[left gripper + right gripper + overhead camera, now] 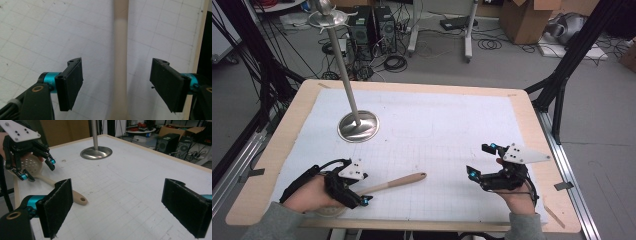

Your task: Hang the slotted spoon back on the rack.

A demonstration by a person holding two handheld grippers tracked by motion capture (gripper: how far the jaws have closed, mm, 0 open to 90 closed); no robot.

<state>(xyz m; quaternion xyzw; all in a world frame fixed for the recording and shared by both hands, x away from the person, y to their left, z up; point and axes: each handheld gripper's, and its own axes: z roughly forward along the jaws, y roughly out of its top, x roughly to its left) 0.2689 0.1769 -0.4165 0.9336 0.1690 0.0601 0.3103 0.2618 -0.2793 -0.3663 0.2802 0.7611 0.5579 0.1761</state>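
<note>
A gridded white mat (437, 135) covered the table. At its ten o'clock stood a steel stand (358, 125). A wooden skimmer spoon (394, 182) lay at seven o'clock, its handle between the spread jaws of the left gripper (354, 192), untouched. Closing squarely on the handle's middle seemed best. The right gripper (479, 160) hovered spread at four o'clock. No writing was legible.

High view: we look forward and down on the whole surface (422, 125). Left tool (117, 85) camera sits close over the wooden handle (120, 62), running to 12 o'clock. Right tool (117, 207) camera looks low across; stand base (96, 152) at 11, also in high view.
</note>
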